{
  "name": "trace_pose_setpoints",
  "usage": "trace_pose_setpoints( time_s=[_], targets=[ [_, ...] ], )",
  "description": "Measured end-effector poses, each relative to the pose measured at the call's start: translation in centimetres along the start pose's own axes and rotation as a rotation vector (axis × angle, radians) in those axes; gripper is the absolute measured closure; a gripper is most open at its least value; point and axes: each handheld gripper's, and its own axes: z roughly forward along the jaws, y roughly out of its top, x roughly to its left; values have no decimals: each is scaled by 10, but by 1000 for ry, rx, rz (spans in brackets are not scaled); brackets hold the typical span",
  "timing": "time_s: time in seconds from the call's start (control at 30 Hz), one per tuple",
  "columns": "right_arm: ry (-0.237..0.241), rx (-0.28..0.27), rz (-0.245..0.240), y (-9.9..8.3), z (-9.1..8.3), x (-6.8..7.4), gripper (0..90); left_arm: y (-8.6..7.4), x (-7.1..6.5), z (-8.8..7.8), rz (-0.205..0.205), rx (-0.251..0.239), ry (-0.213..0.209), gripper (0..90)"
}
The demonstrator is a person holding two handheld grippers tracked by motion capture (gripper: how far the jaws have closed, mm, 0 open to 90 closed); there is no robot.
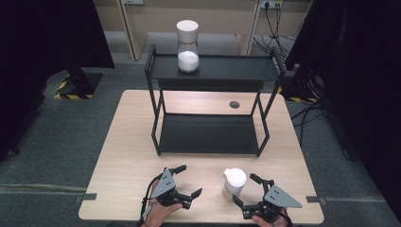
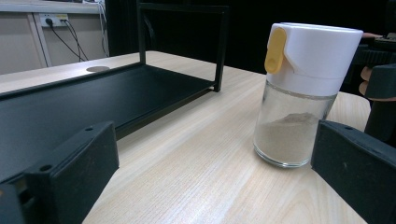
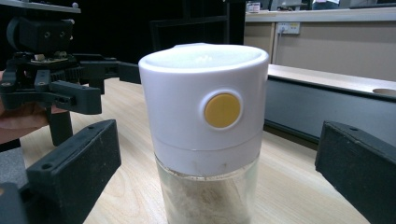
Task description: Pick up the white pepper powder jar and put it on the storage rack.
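Shaker (image 3: 205,140) stands upright on table (image 1: 127,156) just in front of rack (image 1: 208,135), between wide-open jaws of right gripper (image 1: 247,190), left gripper (image 1: 185,180) also wide & empty nearby; risk: off-centre squeeze on smooth glass could tip it.

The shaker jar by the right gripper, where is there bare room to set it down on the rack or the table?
The rack's lower shelf is bare. Its top shelf is free right of the white-filled jar. The table's left side is bare. It is crowded at the front edge, around the shaker jar and both grippers.
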Motion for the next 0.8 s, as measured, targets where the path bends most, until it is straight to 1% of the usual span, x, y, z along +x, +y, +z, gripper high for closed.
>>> trace_pose_setpoints(
  time_s=[0.27,0.43,0.67,0.8],
  targets=[
    [14,17,2,1,9,0,5,0,0,0,-1,2,-4,1],
    [23,25,-6,2,14,1,15,0,0,1,-2,3,-6,1],
    [25,37,-17,3,19,1,76,0,0,1,-1,3,-7,1],
    [22,50,-16,5,21,1,116,0,0,1,0,3,-9,1]
  ],
)
